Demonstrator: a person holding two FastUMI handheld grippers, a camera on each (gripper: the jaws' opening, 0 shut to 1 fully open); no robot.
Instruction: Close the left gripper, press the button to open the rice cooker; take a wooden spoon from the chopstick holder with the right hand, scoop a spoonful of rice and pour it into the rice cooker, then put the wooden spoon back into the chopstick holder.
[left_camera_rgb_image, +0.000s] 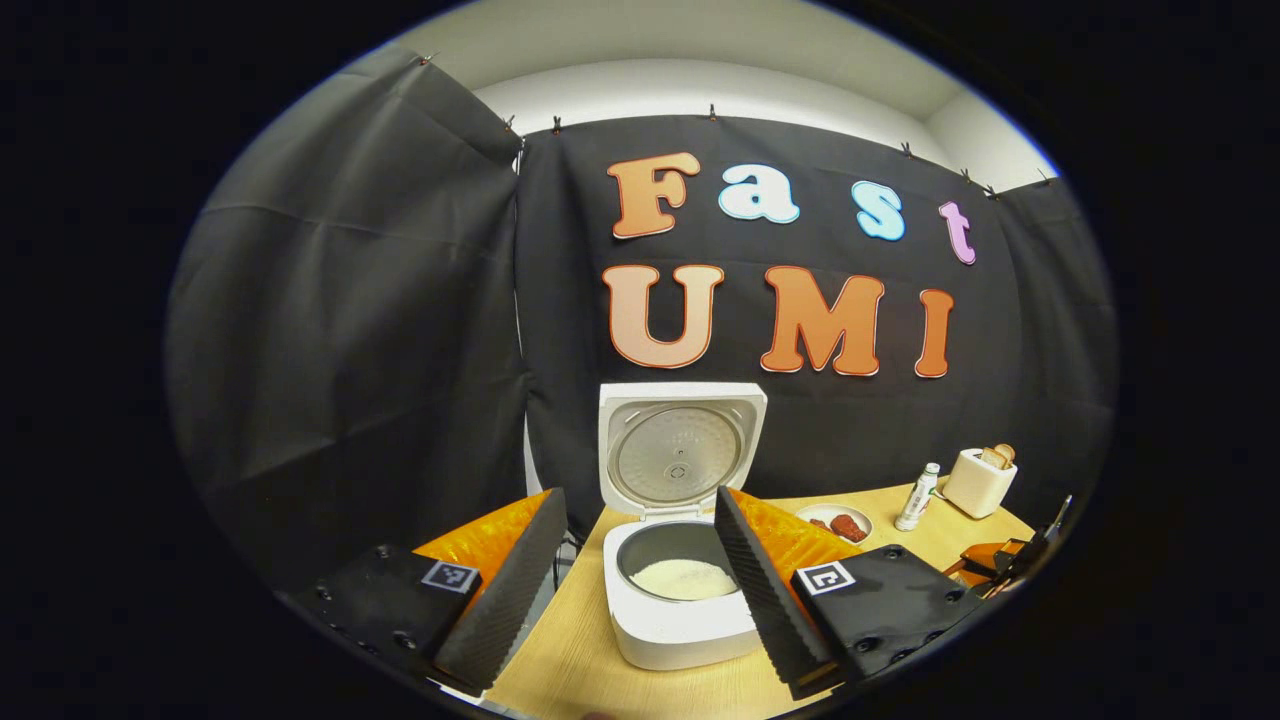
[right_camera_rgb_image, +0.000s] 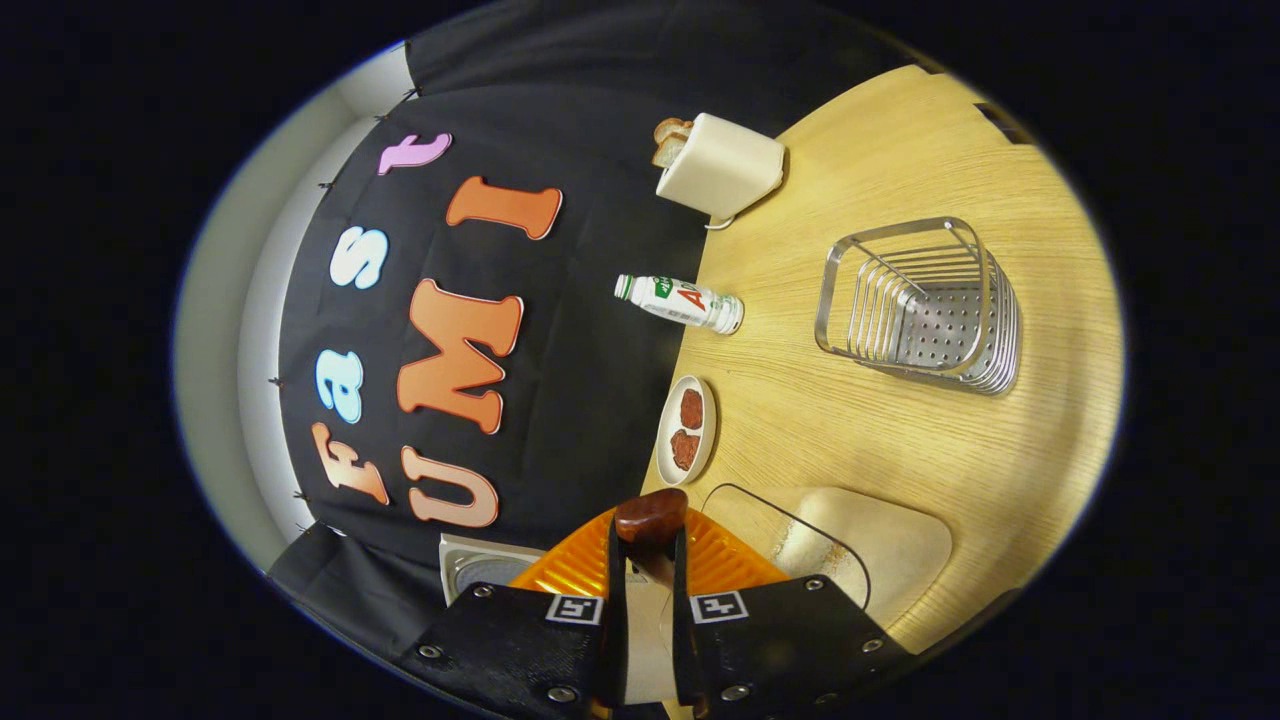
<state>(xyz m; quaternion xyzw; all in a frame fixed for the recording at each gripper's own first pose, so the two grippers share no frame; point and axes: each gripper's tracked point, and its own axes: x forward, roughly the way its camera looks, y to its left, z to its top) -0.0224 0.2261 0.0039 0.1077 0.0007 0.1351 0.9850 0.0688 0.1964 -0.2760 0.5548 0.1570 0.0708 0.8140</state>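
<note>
The right tool (right_camera_rgb_image: 648, 590) is clenched on the dark brown wooden spoon (right_camera_rgb_image: 650, 517), both fingers pressing its handle, whose rounded end stands out just past the fingertips. Each finger block carries a small square black-and-white marker. Just beyond the tool on the pale wooden bench (right_camera_rgb_image: 900, 440) lies a clear bin of white rice (right_camera_rgb_image: 870, 550), and beside the fingertips sits a small white plate with two reddish-brown pieces (right_camera_rgb_image: 688, 428). Farther out lies a white bottle with a green cap (right_camera_rgb_image: 680, 300); its label has red and green print too small to make out. Beyond it is a cream toaster holding bread slices (right_camera_rgb_image: 720, 165). Well to one side stands the silver wire chopstick holder with a perforated base (right_camera_rgb_image: 920, 305), with nothing seen inside it. A corner of the white rice cooker (right_camera_rgb_image: 480, 565) peeks out beside the tool.

The left tool (left_camera_rgb_image: 640, 580) is released, its fingers spread wide with nothing between them but the view ahead. Straight in front, framed by the fingers, the rice cooker (left_camera_rgb_image: 680, 560) stands with its lid raised upright and white rice lying in the grey inner pot. Off to the tool's right along the bench (left_camera_rgb_image: 600, 670) are the plate (left_camera_rgb_image: 838, 522), the bottle (left_camera_rgb_image: 917, 497) and the toaster (left_camera_rgb_image: 980, 480).
</note>
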